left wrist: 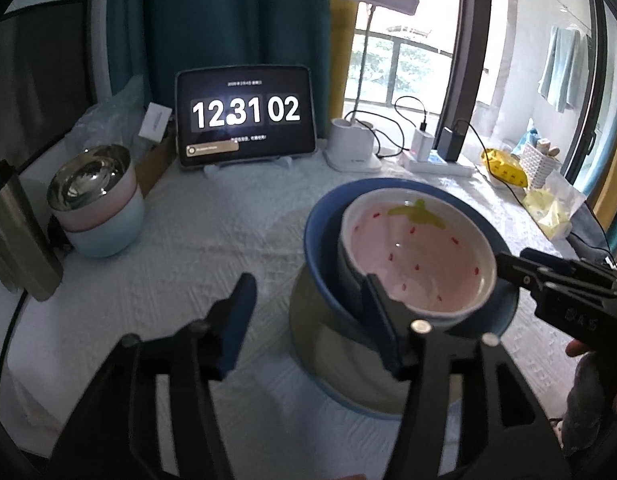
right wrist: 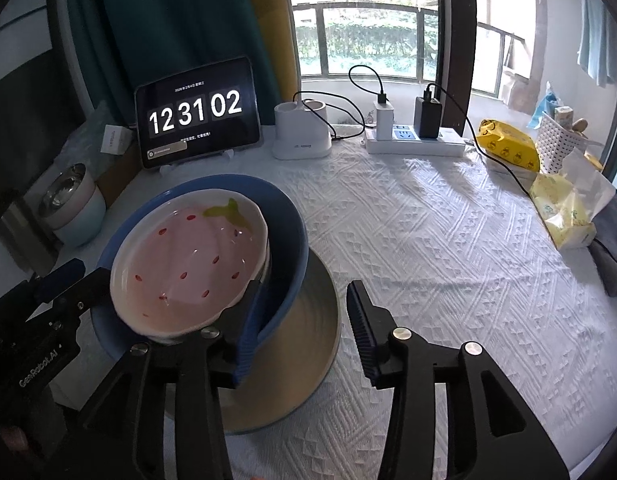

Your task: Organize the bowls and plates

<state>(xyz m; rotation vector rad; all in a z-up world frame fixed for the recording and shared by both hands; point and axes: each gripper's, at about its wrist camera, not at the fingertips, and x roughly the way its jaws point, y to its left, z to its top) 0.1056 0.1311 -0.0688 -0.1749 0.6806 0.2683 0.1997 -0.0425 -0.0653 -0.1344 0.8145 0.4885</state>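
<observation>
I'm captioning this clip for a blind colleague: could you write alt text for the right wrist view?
A strawberry-patterned dish sits in a blue bowl on a larger plate, on a white textured tablecloth. The open right gripper straddles the bowl's rim; the left gripper is at the left. A tablet behind reads 12 31 02.

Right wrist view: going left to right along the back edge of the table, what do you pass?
Stacked steel-lined bowls → tablet clock → white lamp base → power strip with chargers → yellow packet → white perforated basket.
</observation>
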